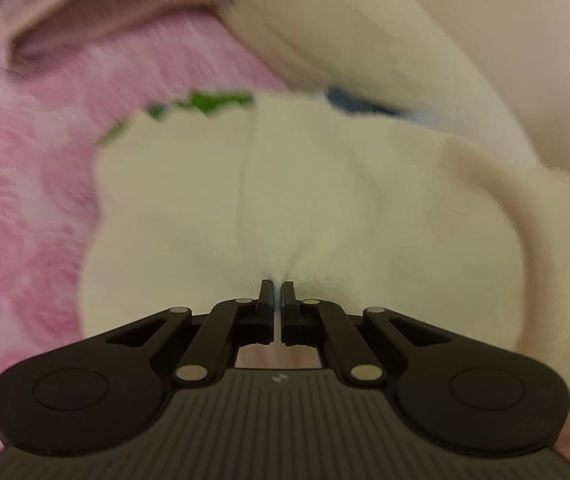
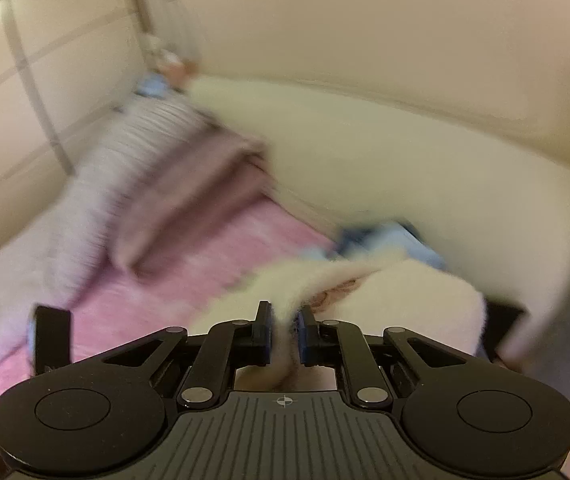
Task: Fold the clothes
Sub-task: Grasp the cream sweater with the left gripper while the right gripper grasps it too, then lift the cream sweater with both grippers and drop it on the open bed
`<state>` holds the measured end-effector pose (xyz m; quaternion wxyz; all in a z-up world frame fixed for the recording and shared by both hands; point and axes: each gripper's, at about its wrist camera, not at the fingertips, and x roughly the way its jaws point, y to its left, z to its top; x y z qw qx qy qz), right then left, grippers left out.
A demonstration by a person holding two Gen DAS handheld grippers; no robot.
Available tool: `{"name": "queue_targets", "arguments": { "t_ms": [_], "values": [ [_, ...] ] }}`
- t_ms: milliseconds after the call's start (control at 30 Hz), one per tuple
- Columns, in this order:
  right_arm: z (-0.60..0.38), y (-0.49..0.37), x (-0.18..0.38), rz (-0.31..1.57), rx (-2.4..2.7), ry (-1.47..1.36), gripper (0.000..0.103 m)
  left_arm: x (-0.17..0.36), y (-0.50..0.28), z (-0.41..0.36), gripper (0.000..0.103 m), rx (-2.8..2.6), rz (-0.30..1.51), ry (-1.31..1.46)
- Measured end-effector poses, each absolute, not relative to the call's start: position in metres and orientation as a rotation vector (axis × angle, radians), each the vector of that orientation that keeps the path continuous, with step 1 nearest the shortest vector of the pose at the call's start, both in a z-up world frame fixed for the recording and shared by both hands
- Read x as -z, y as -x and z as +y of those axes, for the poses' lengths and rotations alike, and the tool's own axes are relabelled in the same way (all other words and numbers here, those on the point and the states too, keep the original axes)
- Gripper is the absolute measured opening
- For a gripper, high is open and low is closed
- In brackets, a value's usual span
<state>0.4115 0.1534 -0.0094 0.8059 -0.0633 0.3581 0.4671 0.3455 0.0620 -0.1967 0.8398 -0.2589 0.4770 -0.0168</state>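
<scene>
A cream-white fleecy garment (image 1: 285,200) with a green print at its far edge lies over a pink fluffy blanket (image 1: 25,200). My left gripper (image 1: 277,286) is shut on the near edge of this garment, and the cloth puckers at the fingertips. In the right wrist view the same cream garment (image 2: 405,300) hangs from my right gripper (image 2: 285,312), which is shut on a thick fold of it. Both views are blurred by motion.
A folded dusty-pink cloth (image 1: 97,4) lies at the back of the pink blanket (image 2: 205,260); it also shows in the right wrist view (image 2: 193,196). A blue cloth (image 2: 385,240) lies beyond the garment. A striped grey pillow (image 2: 125,152), cream cushion (image 2: 405,160) and wardrobe doors (image 2: 25,80) stand behind.
</scene>
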Motion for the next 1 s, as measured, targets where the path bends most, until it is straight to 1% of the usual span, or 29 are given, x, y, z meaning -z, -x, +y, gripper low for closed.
{"name": "queue_targets", "arguments": {
  "t_ms": [200,333,500,533,567,667,733,767,833,933,1000],
  "values": [
    [0.179,-0.344,-0.051,0.574,-1.261,0.127,0.011,0.144,-0.249,0.124,0.000,-0.135,0.830,0.615],
    [0.210,-0.274,-0.082,0.480,-1.451,0.111,0.011,0.111,-0.172,0.170,0.000,-0.255,0.704,0.691],
    [0.255,-0.178,-0.123,0.397,-1.673,0.024,0.010,0.059,-0.049,0.233,0.000,-0.440,0.525,0.743],
    [0.261,-0.158,-0.133,0.379,-1.720,-0.011,0.009,0.045,-0.024,0.244,0.000,-0.479,0.487,0.734],
    [0.267,-0.138,-0.143,0.358,-1.766,-0.046,0.005,0.028,0.002,0.253,0.000,-0.519,0.448,0.711],
    [0.278,-0.078,-0.176,0.281,-1.880,-0.147,0.005,-0.022,0.078,0.278,0.000,-0.635,0.335,0.638],
    [0.281,-0.042,-0.189,0.247,-1.914,-0.177,0.005,-0.051,0.121,0.286,0.000,-0.707,0.280,0.579],
    [0.282,-0.027,-0.190,0.251,-1.928,-0.173,0.005,-0.063,0.141,0.289,0.000,-0.745,0.263,0.550],
    [0.288,-0.002,-0.181,0.296,-1.964,-0.094,0.005,-0.073,0.174,0.293,0.000,-0.812,0.289,0.520],
    [0.300,0.029,-0.141,0.441,-1.934,0.174,0.007,-0.060,0.207,0.294,0.000,-0.856,0.379,0.533],
    [0.308,0.047,-0.107,0.553,-1.872,0.381,0.027,-0.040,0.223,0.291,0.000,-0.865,0.468,0.568]
  ]
}}
